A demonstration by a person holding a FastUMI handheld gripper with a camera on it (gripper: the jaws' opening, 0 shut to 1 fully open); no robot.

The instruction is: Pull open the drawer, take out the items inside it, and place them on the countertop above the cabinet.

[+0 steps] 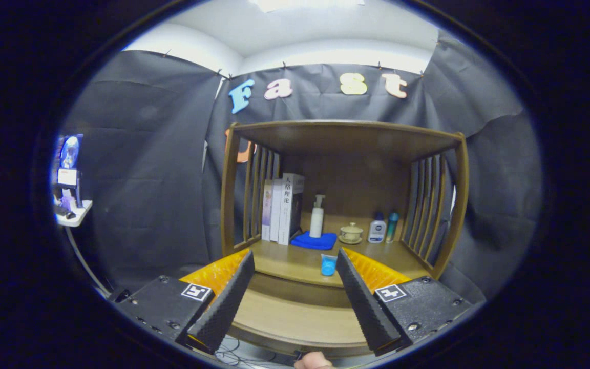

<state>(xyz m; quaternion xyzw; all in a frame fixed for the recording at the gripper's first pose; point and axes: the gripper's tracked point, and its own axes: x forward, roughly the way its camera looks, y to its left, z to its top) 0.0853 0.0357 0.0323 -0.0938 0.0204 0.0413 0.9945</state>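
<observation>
My gripper is open, its two black ridged fingers spread wide in front of a wooden cabinet. Between and under the fingers the drawer stands pulled out, and bare pale wood shows inside it. Above the drawer is the countertop. A small blue cup stands near the countertop's front edge, just left of my right fingertip. Nothing is between the fingers.
At the back of the countertop stand several books, a white pump bottle on a blue cloth, a lidded cup and two small bottles. Slatted sides and a top board enclose it. A person's fingertip shows below the drawer front.
</observation>
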